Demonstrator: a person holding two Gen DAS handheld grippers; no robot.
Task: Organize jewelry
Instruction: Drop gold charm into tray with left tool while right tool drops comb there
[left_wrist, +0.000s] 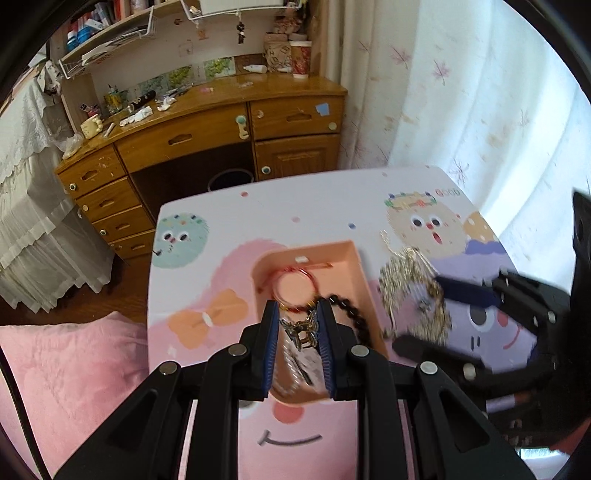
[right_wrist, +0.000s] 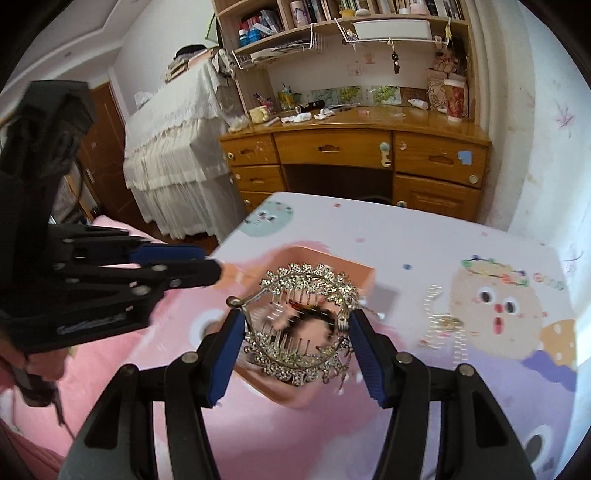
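A peach tray (left_wrist: 351, 258) sits on the cartoon-print table (left_wrist: 229, 266). It holds a red bangle (left_wrist: 295, 286) and a black bead bracelet (left_wrist: 356, 317). My left gripper (left_wrist: 297, 325) is over the tray, shut on a gold chain piece (left_wrist: 301, 330). My right gripper (right_wrist: 295, 328) holds a silver rhinestone tiara (right_wrist: 306, 284) between its fingers, above the tray (right_wrist: 364, 280). The tiara also shows blurred in the left wrist view (left_wrist: 413, 291), right of the tray. A thin silver necklace (right_wrist: 443, 321) lies on the table to the right.
A wooden desk (left_wrist: 207, 125) with drawers and clutter stands beyond the table. A pink bed cover (left_wrist: 66, 369) lies to the left and a white curtain (left_wrist: 480, 92) hangs to the right. A lace-covered unit (right_wrist: 173, 147) stands beside the desk.
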